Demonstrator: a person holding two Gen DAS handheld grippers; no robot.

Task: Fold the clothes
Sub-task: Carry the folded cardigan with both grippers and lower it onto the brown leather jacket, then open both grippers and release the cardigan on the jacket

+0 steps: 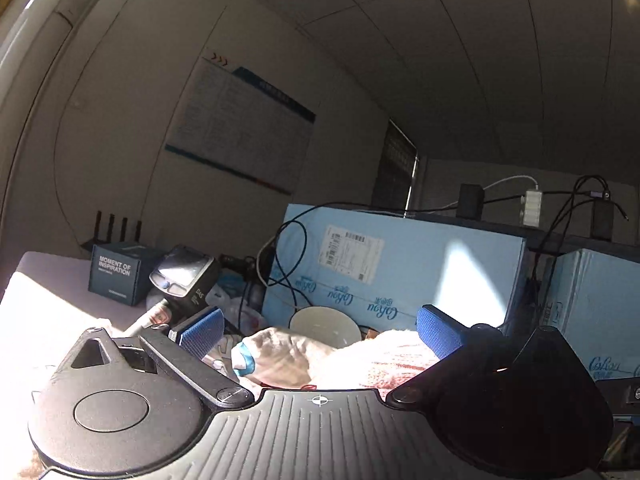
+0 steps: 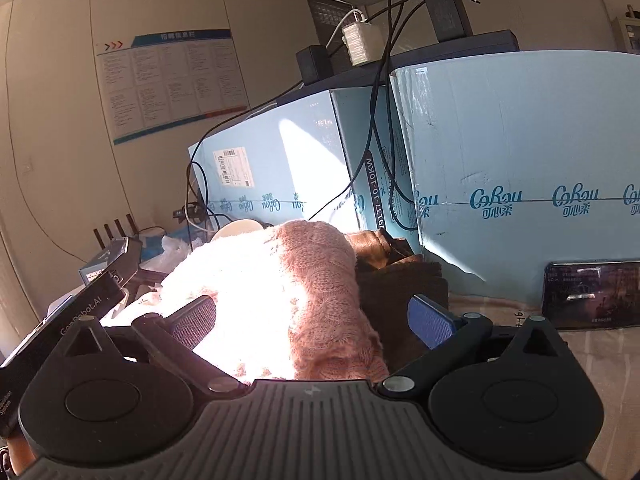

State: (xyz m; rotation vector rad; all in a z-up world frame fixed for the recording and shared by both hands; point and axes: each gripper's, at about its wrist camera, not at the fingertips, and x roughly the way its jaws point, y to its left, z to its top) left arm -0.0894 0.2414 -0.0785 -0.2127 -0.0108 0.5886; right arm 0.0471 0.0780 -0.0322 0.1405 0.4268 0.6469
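A pink knitted sweater [image 2: 304, 292] lies heaped on the table, half in bright sun. It also shows in the left wrist view [image 1: 384, 356], beside a pale cloth with a blue trim [image 1: 276, 356]. A dark brown folded garment [image 2: 400, 280] lies to the sweater's right. My right gripper [image 2: 312, 320] is open, its blue pads on either side of the sweater heap. My left gripper [image 1: 318, 330] is open, low in front of the cloth and sweater, holding nothing.
Light blue cartons [image 2: 520, 152] stand close behind the clothes, with chargers and cables [image 2: 380, 80] on top. A white bowl [image 1: 324, 324], a dark box [image 1: 116, 276] and a handheld device [image 1: 184, 276] sit to the left. A phone [image 2: 592, 294] leans at the right.
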